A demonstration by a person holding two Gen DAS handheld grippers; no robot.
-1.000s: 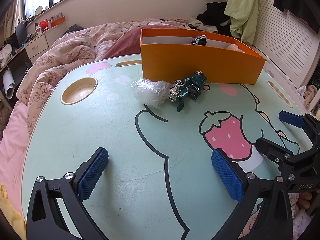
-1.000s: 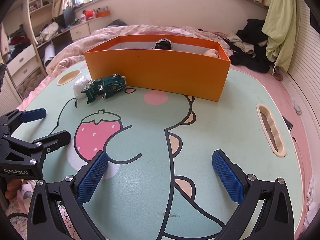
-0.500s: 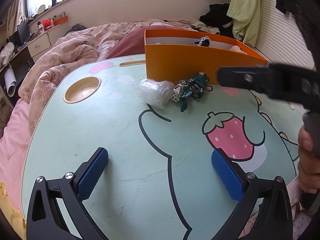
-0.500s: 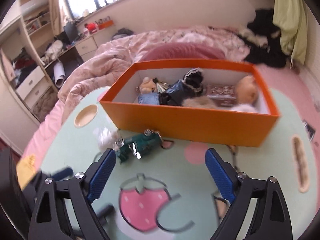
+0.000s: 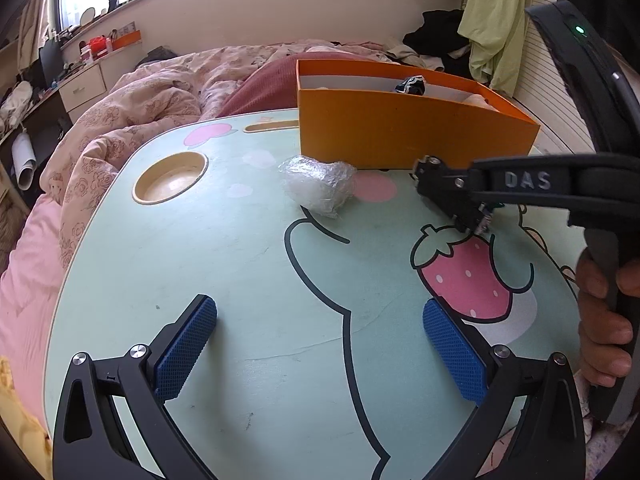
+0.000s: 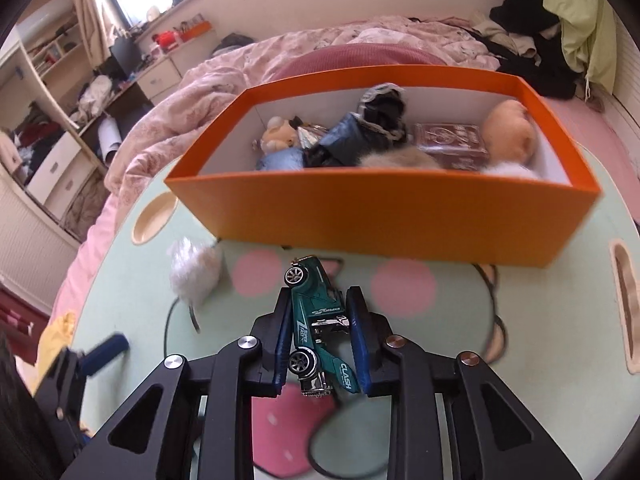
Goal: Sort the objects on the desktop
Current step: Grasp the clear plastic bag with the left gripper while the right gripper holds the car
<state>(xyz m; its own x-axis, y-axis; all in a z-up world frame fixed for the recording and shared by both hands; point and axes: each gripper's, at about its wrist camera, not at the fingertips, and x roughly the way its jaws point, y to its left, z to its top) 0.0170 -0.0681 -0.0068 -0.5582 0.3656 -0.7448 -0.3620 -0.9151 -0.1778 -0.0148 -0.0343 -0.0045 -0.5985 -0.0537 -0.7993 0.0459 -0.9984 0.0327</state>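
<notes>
green toy car (image 6: 320,320) clamped in right gripper (image 6: 320,316).

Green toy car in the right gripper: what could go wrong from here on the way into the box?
1. The right gripper pinches the green toy car across its smooth sides, nose jutting past the pads; it might pivot or slip.
2. The orange box is already crowded with toys, so the car may land on top and roll.
3. The crumpled plastic wrap lies close and could get brushed.

A home bedroom: rumpled floral quilt (image 5: 132,120), hanging clothes (image 5: 492,20), drawers (image 5: 84,88).
</notes>
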